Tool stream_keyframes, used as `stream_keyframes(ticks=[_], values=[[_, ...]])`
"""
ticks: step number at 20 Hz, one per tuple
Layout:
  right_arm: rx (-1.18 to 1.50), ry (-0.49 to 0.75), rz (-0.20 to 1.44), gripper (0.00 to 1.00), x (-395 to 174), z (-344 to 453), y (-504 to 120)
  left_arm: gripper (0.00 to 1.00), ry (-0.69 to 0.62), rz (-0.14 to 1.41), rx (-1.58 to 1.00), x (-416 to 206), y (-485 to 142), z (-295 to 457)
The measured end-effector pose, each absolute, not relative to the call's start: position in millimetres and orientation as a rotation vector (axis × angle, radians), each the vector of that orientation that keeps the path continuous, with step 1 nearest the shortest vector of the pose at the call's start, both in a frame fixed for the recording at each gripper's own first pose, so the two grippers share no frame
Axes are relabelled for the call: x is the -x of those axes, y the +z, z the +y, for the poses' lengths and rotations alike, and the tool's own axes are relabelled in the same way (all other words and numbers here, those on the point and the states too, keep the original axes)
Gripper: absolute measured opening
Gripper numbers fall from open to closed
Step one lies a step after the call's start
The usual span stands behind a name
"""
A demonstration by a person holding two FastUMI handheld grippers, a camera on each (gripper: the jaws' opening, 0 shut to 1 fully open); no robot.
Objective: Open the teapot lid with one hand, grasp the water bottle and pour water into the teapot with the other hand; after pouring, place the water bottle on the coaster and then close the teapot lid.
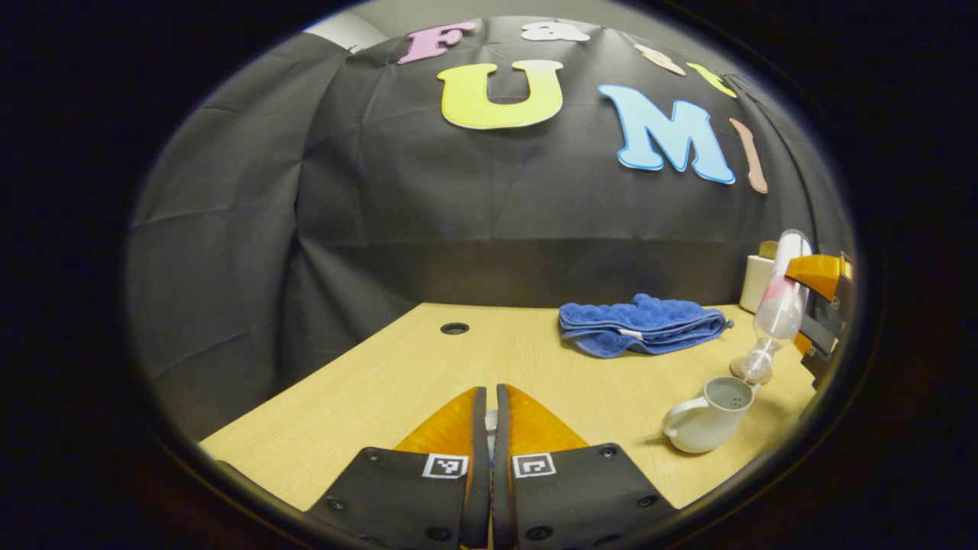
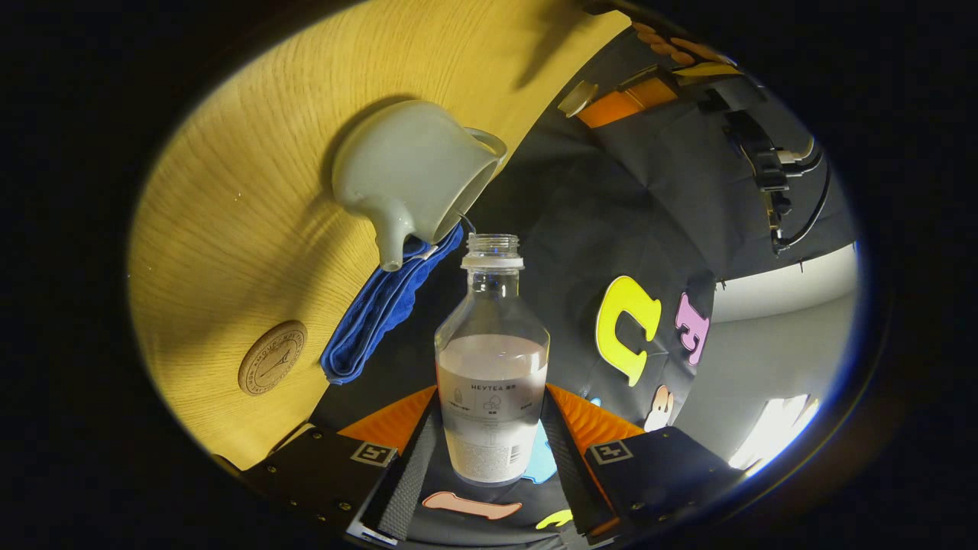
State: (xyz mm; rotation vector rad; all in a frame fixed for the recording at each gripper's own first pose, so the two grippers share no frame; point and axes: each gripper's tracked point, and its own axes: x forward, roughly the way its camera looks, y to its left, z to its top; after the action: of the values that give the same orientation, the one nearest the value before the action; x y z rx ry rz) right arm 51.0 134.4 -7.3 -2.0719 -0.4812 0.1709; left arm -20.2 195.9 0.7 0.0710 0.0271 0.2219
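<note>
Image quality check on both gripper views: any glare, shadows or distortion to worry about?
Left gripper view: even light, table edges bowed by fisheye, soft shadow beside teapot. Right gripper view: rolled sideways, bright glare patch lower right, teapot's shadow on the wood, water bottle sharp.

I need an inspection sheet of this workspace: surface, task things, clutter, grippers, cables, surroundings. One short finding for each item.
Surface: light wooden table, with a round hole.
Job's things: white ceramic teapot lidless; clear plastic water bottle uncapped, tipped mouth-down over it; round cork coaster bare.
Clutter: folded blue towel; white box at the back.
Grippers: left gripper jaws nearly closed on something small and pale; right gripper clamps the bottle.
Cables: black cable on the wall.
Surroundings: black cloth wall.
</note>
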Motion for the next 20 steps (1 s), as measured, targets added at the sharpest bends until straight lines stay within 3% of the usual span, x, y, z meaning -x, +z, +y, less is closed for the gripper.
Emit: stream_keyframes(ticks=[7, 10, 20], values=[[2.065, 0.164, -0.498, 0.76, -47.2, 133.1, -10.8, 0.08, 0.218, 0.029, -0.072, 20.2, 0.2, 195.1], [1.985, 0.203, -0.409, 0.77, -55.5, 128.8, -11.8, 0.08, 0.22, 0.025, -0.071, 21.3, 2.4, 196.2], [1.3, 0.361, -0.045, 0.77, -52.8, 123.0, -40.7, 0.07, 0.217, 0.008, -0.056, 22.4, 5.5, 196.2]])
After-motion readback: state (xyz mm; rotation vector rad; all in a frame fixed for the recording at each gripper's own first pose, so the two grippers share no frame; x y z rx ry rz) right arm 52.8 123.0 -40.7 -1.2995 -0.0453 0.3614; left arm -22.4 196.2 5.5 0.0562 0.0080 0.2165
